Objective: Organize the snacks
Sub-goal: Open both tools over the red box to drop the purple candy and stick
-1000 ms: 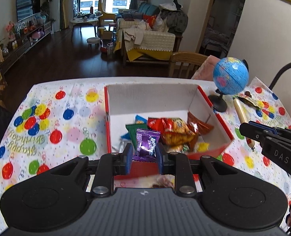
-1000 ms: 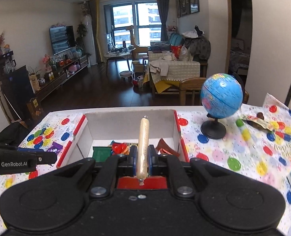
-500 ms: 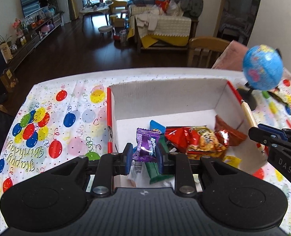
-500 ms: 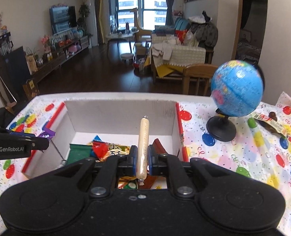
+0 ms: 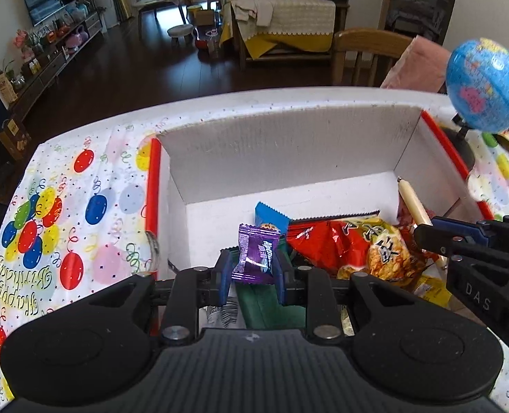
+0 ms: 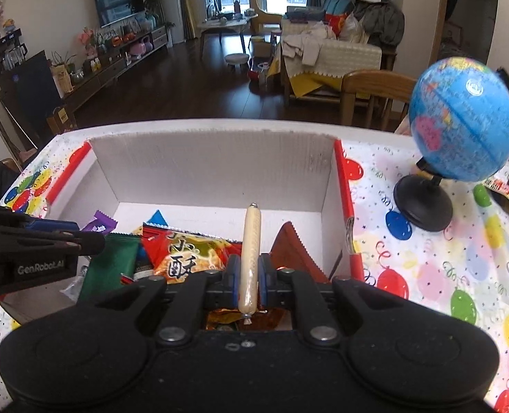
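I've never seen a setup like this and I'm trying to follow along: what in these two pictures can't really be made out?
- Left wrist view: the green packet and the near floor of the box are hidden by the left gripper holding the purple candy.
- Right wrist view: the sausage stick and right gripper cover the wrappers underneath.
- The globe is motion-blurred in both views.
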`<state>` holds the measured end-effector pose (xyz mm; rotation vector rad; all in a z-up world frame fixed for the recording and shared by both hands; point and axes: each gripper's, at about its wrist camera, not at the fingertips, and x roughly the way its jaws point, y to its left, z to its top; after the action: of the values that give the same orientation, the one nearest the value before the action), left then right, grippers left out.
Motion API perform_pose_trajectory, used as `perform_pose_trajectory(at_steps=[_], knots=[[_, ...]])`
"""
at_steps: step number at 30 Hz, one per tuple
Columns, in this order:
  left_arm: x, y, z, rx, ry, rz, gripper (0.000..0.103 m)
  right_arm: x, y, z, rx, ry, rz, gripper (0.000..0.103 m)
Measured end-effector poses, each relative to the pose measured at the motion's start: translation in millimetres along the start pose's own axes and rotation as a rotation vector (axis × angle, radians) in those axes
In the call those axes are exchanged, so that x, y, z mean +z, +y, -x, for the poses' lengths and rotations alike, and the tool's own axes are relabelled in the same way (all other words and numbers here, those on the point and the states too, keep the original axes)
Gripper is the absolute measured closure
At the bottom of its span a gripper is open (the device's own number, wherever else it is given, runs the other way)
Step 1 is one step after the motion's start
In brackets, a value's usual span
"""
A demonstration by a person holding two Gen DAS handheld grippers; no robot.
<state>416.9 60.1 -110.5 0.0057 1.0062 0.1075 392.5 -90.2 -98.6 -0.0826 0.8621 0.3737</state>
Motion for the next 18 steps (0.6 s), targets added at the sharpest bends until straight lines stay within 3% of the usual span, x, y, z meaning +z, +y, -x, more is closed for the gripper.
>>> perform_pose_trajectory(at_steps=[11, 14, 16, 18], knots=[[-5.1, -7.0, -12.2, -0.019, 0.055, -0.019, 0.078, -5.7, -6.6, -4.8, 0.006, 0.028, -0.02, 0.083], [-5.8, -6.3, -7.3, -0.033, 0.061, -0.009, 0.068, -6.9, -6.8, 1.0, 0.011, 0.021, -0.027, 0.083], [-7.1, -3.5, -2.5, -0.044, 0.052, -0.002, 0.055, -7.7, -7.4, 6.1, 0.014, 0.014, -0.034, 0.083], [-7.7, 0.0, 4.3, -0.052, 0.039, 0.008, 0.053, -8.2, -6.4, 11.0, 0.013, 0.007, -0.039, 0.081]])
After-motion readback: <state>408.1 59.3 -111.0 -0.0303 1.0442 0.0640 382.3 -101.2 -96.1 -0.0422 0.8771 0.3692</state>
